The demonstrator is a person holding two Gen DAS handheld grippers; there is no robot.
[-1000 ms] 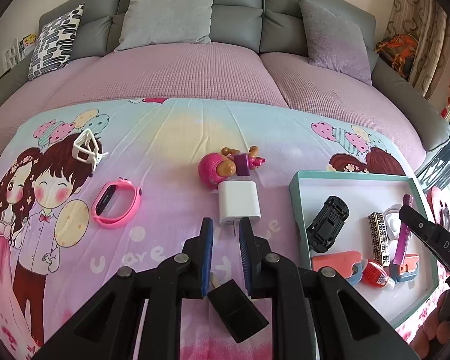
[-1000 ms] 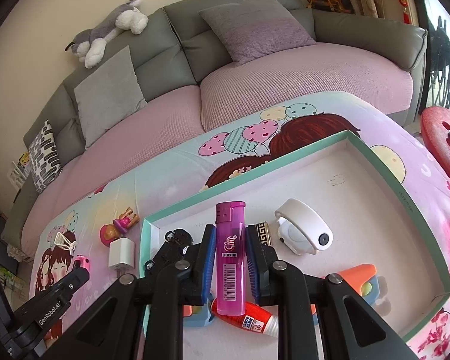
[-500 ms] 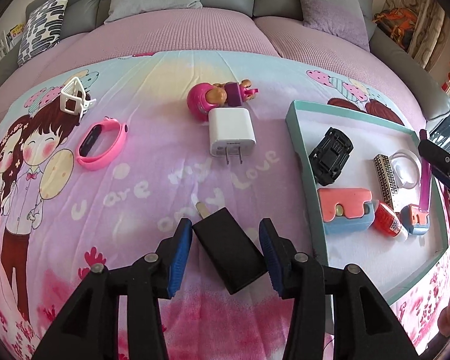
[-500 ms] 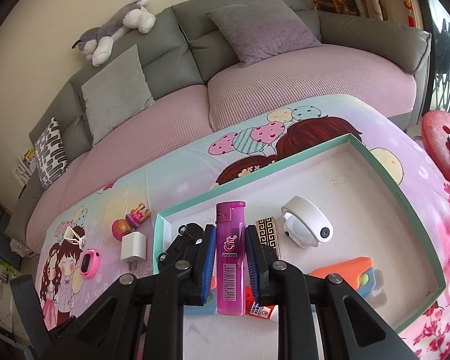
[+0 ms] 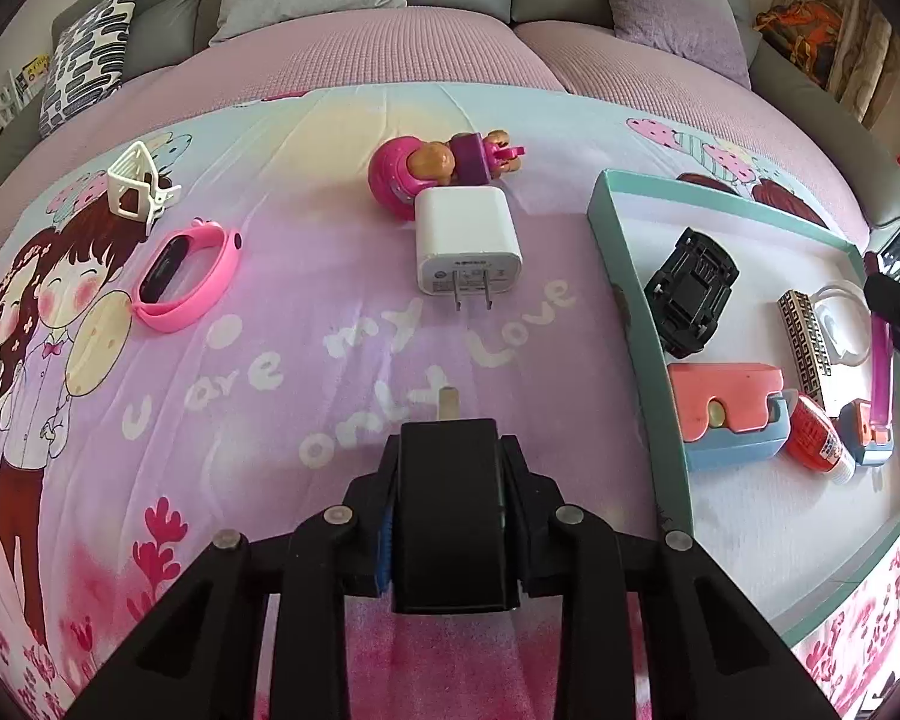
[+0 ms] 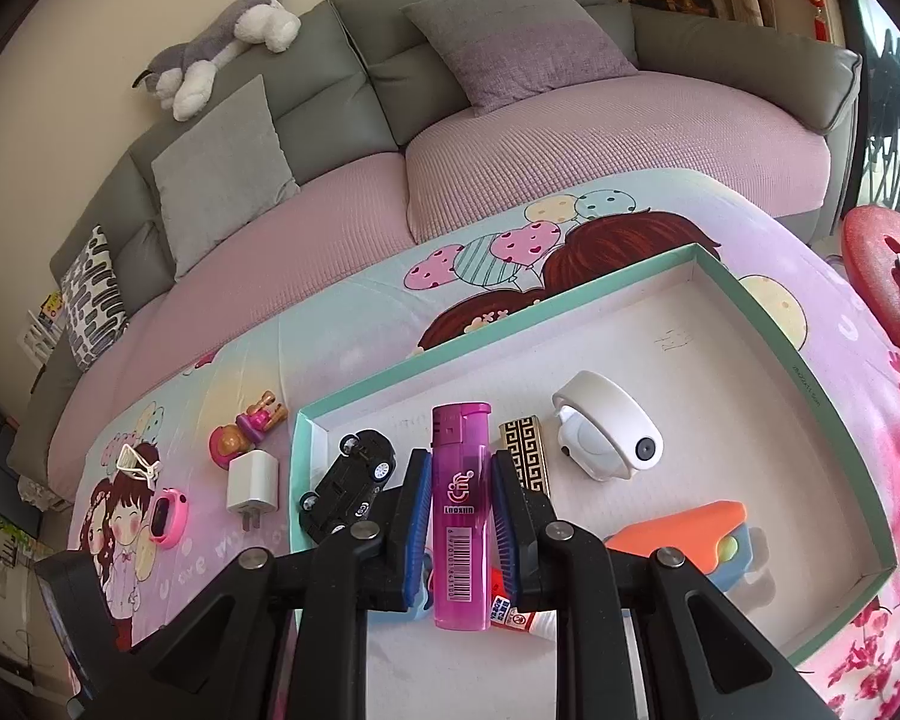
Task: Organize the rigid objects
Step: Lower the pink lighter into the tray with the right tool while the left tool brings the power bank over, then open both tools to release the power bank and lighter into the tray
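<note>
Left gripper (image 5: 450,516) at bottom centre is closing its jaws on the black plug adapter (image 5: 450,510), pads already pressing its sides, prong poking out ahead. Right gripper (image 6: 459,516) is pinching the purple lighter (image 6: 460,510) upright above the teal tray (image 6: 834,414). Risk: the adapter's smooth sides are sitting shallow in the pads, so it could twist out on lift. Further up the sheet, white charger (image 5: 467,249), pink band (image 5: 186,279) and doll toy (image 5: 438,171) are waiting outside the tray.
</note>
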